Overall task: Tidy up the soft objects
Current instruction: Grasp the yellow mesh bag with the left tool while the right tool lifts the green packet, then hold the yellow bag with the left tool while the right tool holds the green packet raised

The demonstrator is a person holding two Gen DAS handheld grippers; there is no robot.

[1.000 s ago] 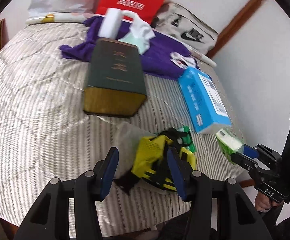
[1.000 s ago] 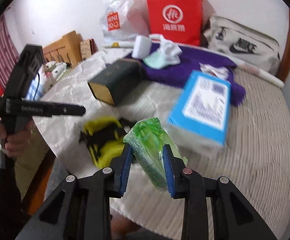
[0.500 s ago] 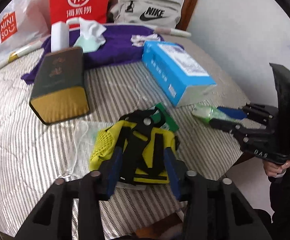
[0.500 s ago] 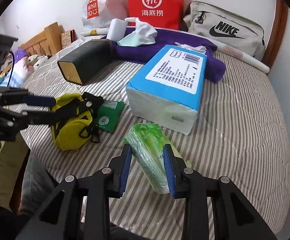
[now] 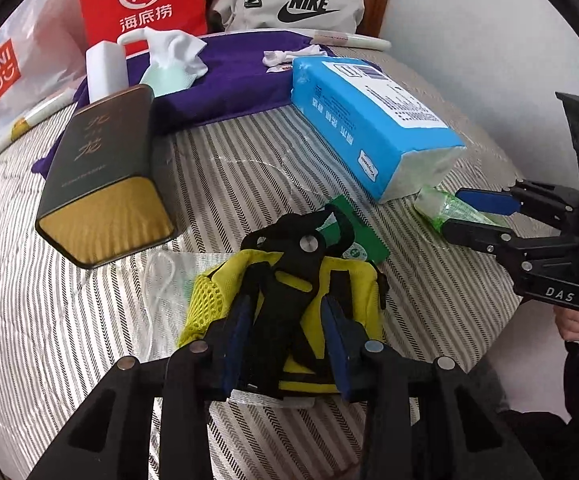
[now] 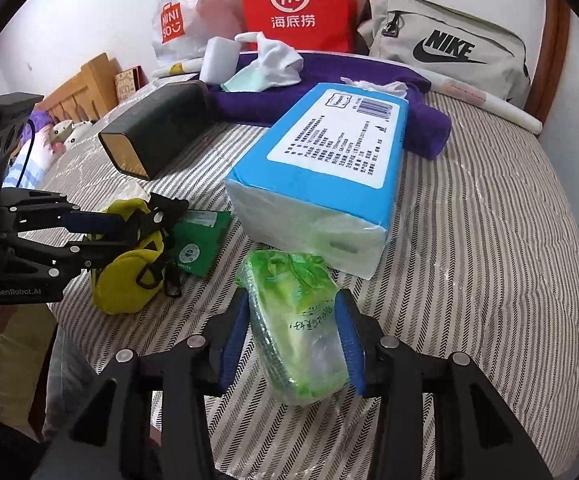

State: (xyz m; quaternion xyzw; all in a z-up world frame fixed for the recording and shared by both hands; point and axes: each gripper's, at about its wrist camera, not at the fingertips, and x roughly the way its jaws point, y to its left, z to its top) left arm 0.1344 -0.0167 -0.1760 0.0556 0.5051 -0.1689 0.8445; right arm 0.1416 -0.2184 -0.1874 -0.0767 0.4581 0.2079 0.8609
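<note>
While the right gripper had its jaws opening around the green tissue pack, the pack lay on the striped bed, its far end just beside the blue tissue brick, with the pads no longer seen pressing it. The left gripper was clenched on the black straps of the yellow pouch, which rested near the bed's front edge, touching a green packet. A dark box and a purple cloth were seen farther back. The step in hand was judged to be setting down 1 soft item; next, the right jaws would need withdrawing clear of the pack.
</note>
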